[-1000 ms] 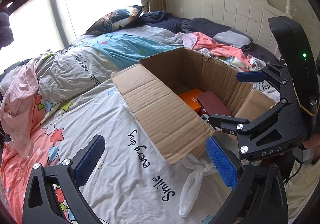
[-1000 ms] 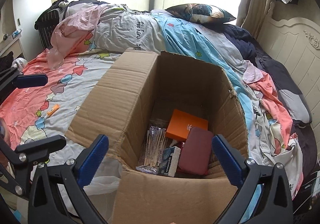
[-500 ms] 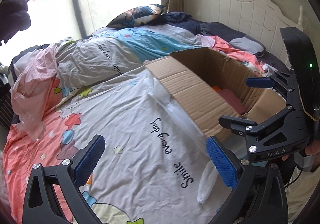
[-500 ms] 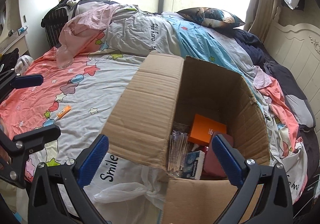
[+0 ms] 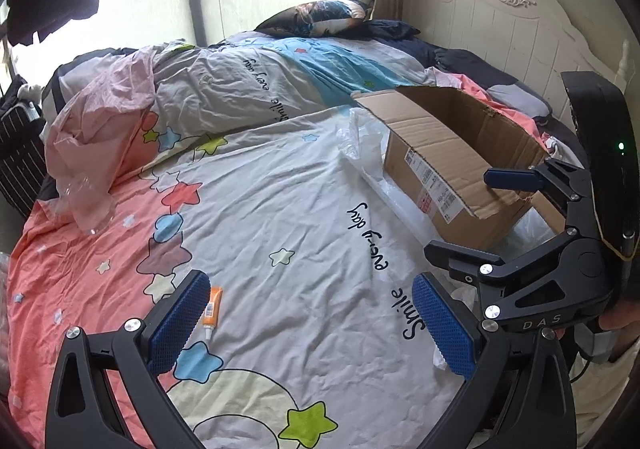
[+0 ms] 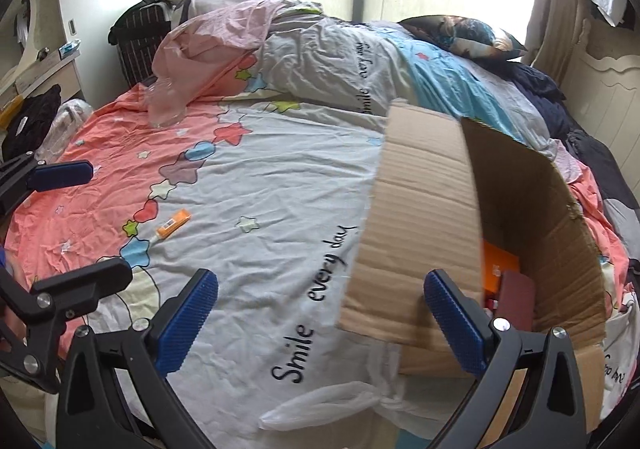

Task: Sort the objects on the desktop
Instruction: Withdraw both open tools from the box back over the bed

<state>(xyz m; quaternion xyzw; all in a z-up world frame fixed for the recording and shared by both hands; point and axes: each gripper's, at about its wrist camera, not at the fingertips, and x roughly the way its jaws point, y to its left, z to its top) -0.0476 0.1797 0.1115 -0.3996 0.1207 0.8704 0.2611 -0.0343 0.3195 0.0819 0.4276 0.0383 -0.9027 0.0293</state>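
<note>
Orange tube [image 5: 211,308] lies on the bed [image 5: 280,209] beside a cardboard box [image 5: 452,169] — left gripper [image 5: 312,325] and right gripper [image 6: 320,321] gape wide, empty.

Matt, ribbed corrugated cardboard box [image 6: 424,209] at right; wrinkled printed cotton-like bed sheet [image 5: 304,217]; thin, glossy plastic bag [image 6: 336,405] at lower centre; small glossy orange tube [image 6: 173,224]; tongs' fingers [image 5: 180,321] carry textured blue rubbery pads on matt black plastic.
</note>
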